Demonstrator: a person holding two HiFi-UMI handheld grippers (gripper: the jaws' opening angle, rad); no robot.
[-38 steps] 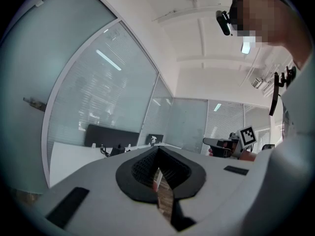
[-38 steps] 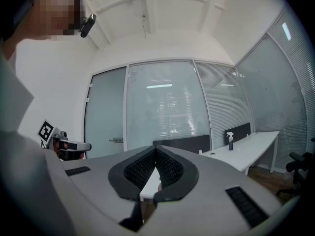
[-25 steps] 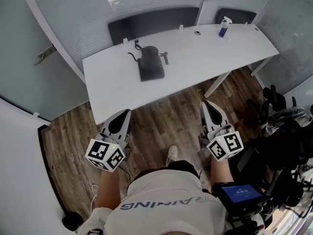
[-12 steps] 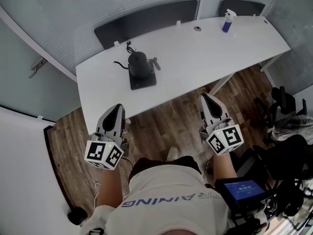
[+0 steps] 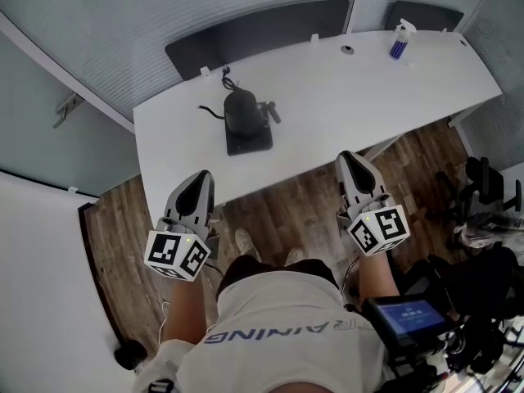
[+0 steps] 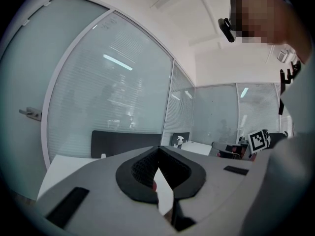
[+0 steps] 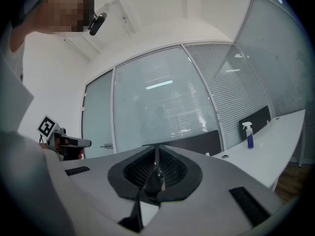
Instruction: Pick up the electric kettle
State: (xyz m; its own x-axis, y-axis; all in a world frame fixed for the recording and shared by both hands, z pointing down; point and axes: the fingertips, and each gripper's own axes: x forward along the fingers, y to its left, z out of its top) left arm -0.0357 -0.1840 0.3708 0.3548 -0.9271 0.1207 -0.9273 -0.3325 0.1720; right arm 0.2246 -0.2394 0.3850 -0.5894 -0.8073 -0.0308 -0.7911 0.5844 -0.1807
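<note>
Head view: the left gripper [image 5: 200, 180] hangs before the desk [image 5: 327, 97] edge, its fingers together on nothing. Well ahead of them, slightly right, the electric kettle [image 5: 241, 111] sits on its black base [image 5: 254, 143]. The right gripper [image 5: 350, 159] has its fingers together, empty; a spray bottle [image 5: 398, 42] stands far beyond them.
</note>
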